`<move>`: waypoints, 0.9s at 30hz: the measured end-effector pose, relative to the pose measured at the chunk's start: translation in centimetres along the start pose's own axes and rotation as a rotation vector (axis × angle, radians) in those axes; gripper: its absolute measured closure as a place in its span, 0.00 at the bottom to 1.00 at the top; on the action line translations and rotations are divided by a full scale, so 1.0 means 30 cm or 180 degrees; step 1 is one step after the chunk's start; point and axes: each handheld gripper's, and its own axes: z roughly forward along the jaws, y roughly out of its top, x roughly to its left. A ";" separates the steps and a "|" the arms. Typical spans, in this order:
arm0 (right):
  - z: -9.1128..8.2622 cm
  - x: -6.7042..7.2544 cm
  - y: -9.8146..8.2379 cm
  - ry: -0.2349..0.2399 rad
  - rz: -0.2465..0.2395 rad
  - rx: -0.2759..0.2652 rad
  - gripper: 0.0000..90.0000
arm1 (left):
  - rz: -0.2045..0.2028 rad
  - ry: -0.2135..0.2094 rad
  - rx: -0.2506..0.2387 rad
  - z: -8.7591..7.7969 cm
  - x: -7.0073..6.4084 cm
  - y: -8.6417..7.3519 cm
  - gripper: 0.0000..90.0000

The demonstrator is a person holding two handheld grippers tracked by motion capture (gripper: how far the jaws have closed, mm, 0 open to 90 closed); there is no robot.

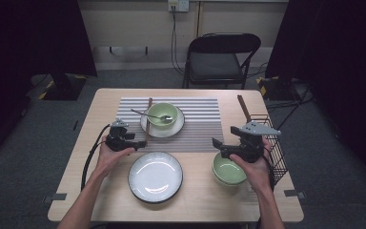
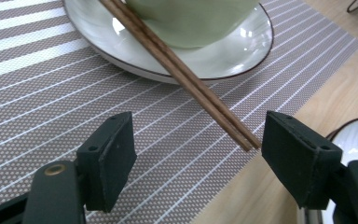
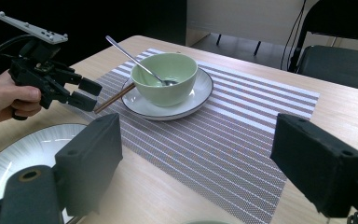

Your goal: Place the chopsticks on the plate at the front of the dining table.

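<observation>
Left claw [image 2: 193, 158] released, chopsticks [image 2: 182, 74] tips between its jaws — just beside one pad, unpinched, right claw [image 3: 193, 163] released.

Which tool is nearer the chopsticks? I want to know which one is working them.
Left. The left tool has the chopsticks' tips between its open jaws; the right tool hovers across the table over a green bowl.
</observation>
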 end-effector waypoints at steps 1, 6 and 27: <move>0.000 0.000 0.000 0.0000 0.0000 0.0000 0.17 | 0.0026 -0.0003 0.0002 0.001 -0.004 0.001 0.28; -0.002 0.000 0.000 0.0001 0.0002 0.0005 0.17 | 0.0028 0.0006 0.0025 0.018 -0.009 -0.001 0.28; 0.001 0.002 -0.001 0.0008 0.0004 0.0019 0.17 | -0.0028 0.0107 -0.0123 -0.032 0.013 0.010 0.31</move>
